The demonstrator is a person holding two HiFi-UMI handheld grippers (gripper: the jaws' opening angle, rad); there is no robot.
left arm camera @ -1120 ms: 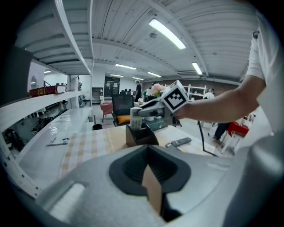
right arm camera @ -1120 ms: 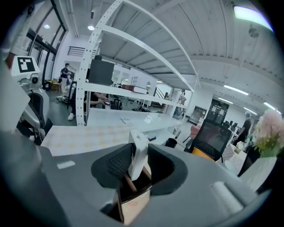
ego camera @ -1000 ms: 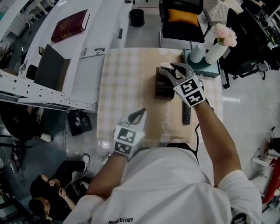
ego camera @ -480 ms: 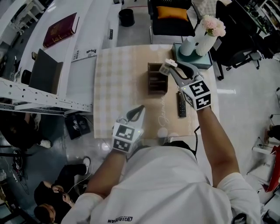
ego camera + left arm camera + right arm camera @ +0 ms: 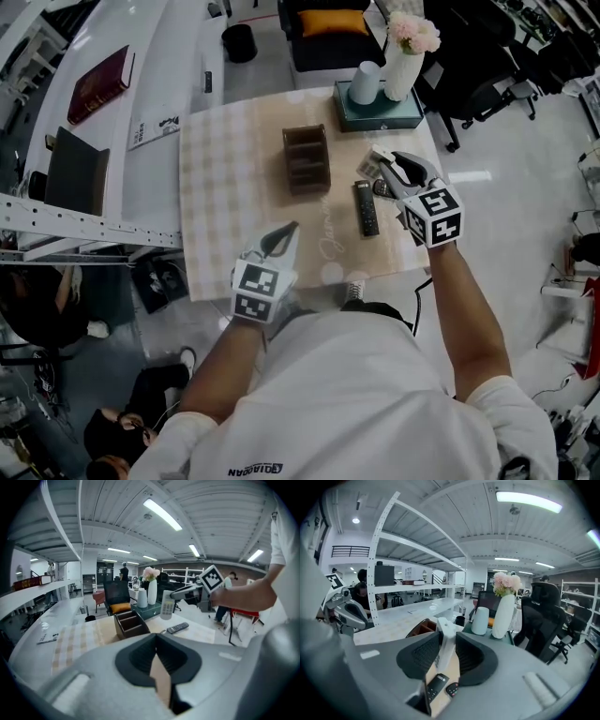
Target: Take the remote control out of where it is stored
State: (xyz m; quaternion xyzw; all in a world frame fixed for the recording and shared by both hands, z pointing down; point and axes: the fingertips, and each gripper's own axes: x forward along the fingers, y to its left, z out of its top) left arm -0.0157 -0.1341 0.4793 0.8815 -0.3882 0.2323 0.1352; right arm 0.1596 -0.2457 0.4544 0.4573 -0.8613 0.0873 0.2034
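A white remote control point(image 5: 368, 168) hangs over the table's right side, with my right gripper point(image 5: 378, 161) shut on it. In the right gripper view it stands upright between the pads point(image 5: 445, 644). The left gripper view shows the same white remote point(image 5: 166, 608) held in the air. The brown wooden organizer point(image 5: 306, 158) stands to its left on the checked cloth. A black remote point(image 5: 366, 208) lies flat on the table, with a smaller dark remote point(image 5: 380, 187) beside it. My left gripper point(image 5: 289, 232) hovers at the table's near edge, its jaws together and holding nothing.
A teal tray point(image 5: 380, 111) at the table's far right carries a white cup point(image 5: 365, 82) and a vase of pink flowers point(image 5: 405, 47). A chair with an orange cushion point(image 5: 330, 22) stands behind the table. A white bench with a red book point(image 5: 97, 83) runs along the left.
My right gripper has carried the white remote from above the organizer to the right, past the black remote. The left gripper has shifted only slightly along the near edge.
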